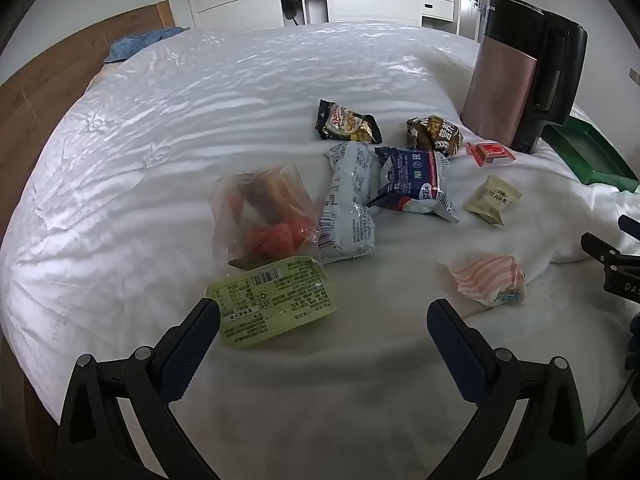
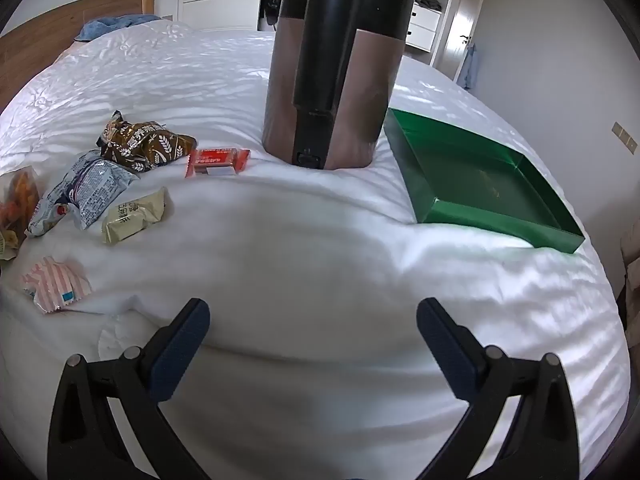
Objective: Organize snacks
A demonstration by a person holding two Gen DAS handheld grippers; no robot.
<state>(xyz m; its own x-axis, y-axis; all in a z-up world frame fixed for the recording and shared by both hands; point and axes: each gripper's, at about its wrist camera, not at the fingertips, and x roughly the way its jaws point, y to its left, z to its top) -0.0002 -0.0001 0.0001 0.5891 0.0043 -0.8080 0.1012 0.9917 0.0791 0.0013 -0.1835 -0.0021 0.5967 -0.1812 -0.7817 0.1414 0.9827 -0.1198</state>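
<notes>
Both grippers hang over the white quilted bed (image 2: 304, 240) with jaws spread wide and nothing between them. The left gripper (image 1: 323, 318) has its left pad touching or overlapping the near corner of a flat pale-green labelled packet (image 1: 276, 300). The right gripper (image 2: 313, 318) faces a broad bare stretch of quilt.

The snacks lie scattered mid-bed. A pink-striped wrapper (image 1: 486, 280) lies nearest, apart from the rest. A white-grey oblong pack (image 1: 348, 204) has its long axis pointing away from the left camera. A clear bag of red and brown pieces (image 1: 266, 216) lies just left of it.

An empty green shallow cardboard tray (image 2: 496, 216) is fully seen only in the right view; its near corner approaches the bed edge. A tall rose-and-black kettle (image 2: 340, 80) stands upright beside it.
</notes>
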